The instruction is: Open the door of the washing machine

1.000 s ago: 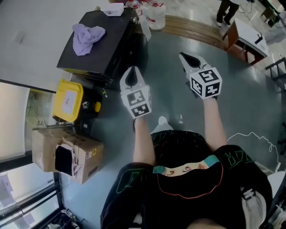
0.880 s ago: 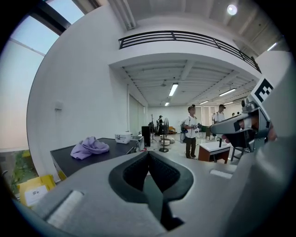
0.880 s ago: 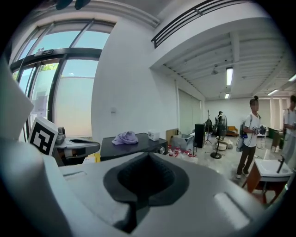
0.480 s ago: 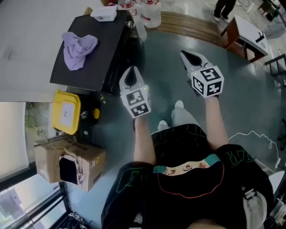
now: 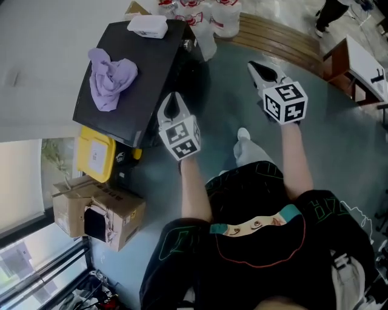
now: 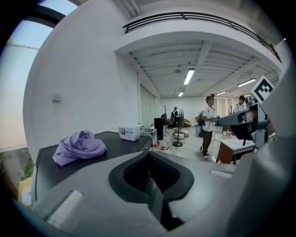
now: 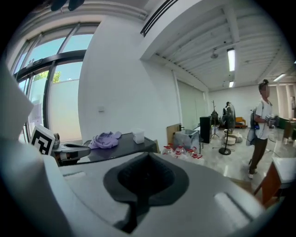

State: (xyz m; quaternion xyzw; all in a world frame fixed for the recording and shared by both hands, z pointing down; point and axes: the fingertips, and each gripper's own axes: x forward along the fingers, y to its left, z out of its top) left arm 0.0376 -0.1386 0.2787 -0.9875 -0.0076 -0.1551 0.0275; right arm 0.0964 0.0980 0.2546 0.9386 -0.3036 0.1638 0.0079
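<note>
Head view: washing machine [image 5: 151,63] is the black cabinet at upper left, seen from above. A purple cloth [image 5: 111,77] is bunched on its lid and a small white box [image 5: 147,25] sits at the far edge. The front face is in shadow, so I can't make out the door. Left gripper [image 5: 172,98] is just off the machine's near right corner, not touching. Right gripper [image 5: 255,65] is well to the right, over bare grey floor. A yellow-lidded bin [image 5: 94,157] and a torn cardboard box [image 5: 100,209] sit on the near side of the machine, and water jugs [image 5: 213,13] stand past its far end.

Left gripper view: jaws pressed together, nothing between them. The machine lid fills the left-centre with the cloth and white box on it (lid only, no door in sight). The right gripper pokes in at the right edge. A person [image 6: 208,126] stands far back in the hall.

Right gripper view: jaws pressed together, empty. The machine is at mid-left, beyond the left gripper. The red-capped jugs stand on the floor to its right.
</note>
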